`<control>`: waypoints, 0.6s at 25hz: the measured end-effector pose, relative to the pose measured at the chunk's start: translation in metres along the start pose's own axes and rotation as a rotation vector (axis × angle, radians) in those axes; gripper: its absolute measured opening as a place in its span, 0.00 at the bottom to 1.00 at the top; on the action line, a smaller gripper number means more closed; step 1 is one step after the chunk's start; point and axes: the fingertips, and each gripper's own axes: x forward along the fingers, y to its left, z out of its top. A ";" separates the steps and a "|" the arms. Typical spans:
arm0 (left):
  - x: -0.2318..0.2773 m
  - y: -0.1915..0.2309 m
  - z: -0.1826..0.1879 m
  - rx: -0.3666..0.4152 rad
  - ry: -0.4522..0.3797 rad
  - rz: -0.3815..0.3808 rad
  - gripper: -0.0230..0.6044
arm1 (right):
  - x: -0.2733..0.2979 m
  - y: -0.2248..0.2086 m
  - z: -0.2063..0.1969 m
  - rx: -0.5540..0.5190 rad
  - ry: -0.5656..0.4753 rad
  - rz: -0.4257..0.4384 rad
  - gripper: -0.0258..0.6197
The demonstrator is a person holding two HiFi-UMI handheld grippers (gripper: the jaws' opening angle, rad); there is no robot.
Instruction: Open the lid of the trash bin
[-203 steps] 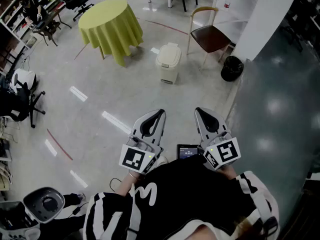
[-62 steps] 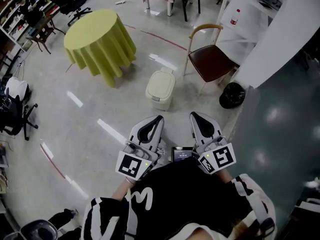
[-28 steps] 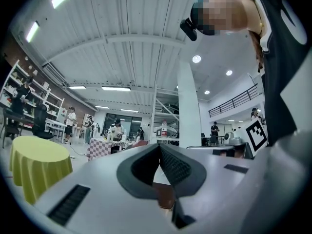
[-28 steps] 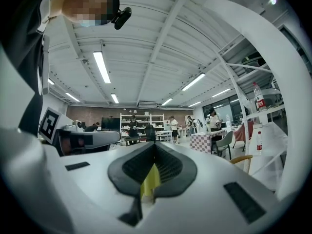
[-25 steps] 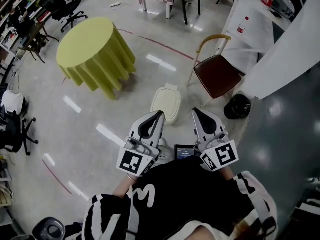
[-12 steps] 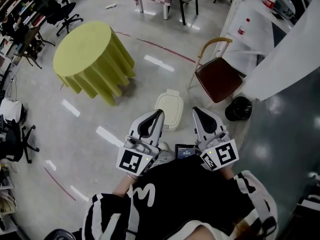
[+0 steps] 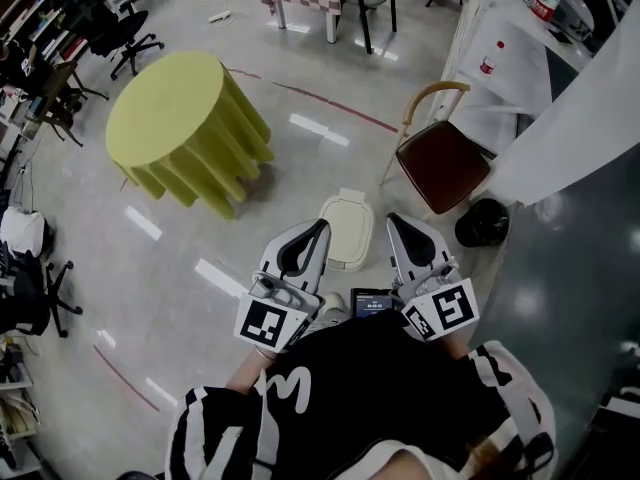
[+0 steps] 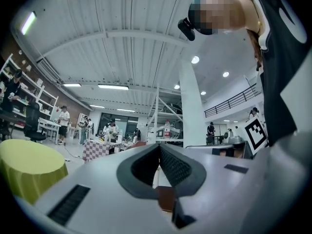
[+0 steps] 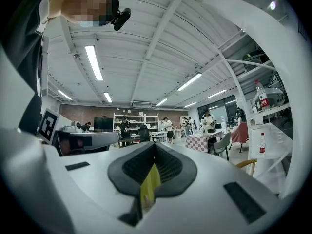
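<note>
Here, my left gripper [image 7: 303,248] and right gripper [image 7: 413,243] hang before my chest, jaws together on nothing. The trash bin [image 7: 346,231] stands on the floor just ahead, between them, lid down. Risk: closed jaws could shove the light bin instead of raising its lid.

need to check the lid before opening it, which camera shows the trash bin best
The head view: it looks down on the cream trash bin, closed, on the floor. The left and right gripper views face outward and up at the ceiling; neither shows the bin.
</note>
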 end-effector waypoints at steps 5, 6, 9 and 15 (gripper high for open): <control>0.004 0.022 0.002 0.007 -0.015 0.007 0.05 | 0.018 0.002 -0.005 -0.004 0.008 -0.001 0.04; 0.005 0.026 0.002 0.007 -0.013 0.008 0.05 | 0.022 0.001 -0.005 -0.004 0.006 0.000 0.04; 0.008 0.034 -0.003 -0.003 0.004 0.004 0.05 | 0.032 0.000 -0.004 -0.005 0.001 0.000 0.04; 0.013 0.049 -0.007 -0.023 0.012 -0.002 0.05 | 0.049 -0.002 -0.007 -0.001 0.017 0.001 0.04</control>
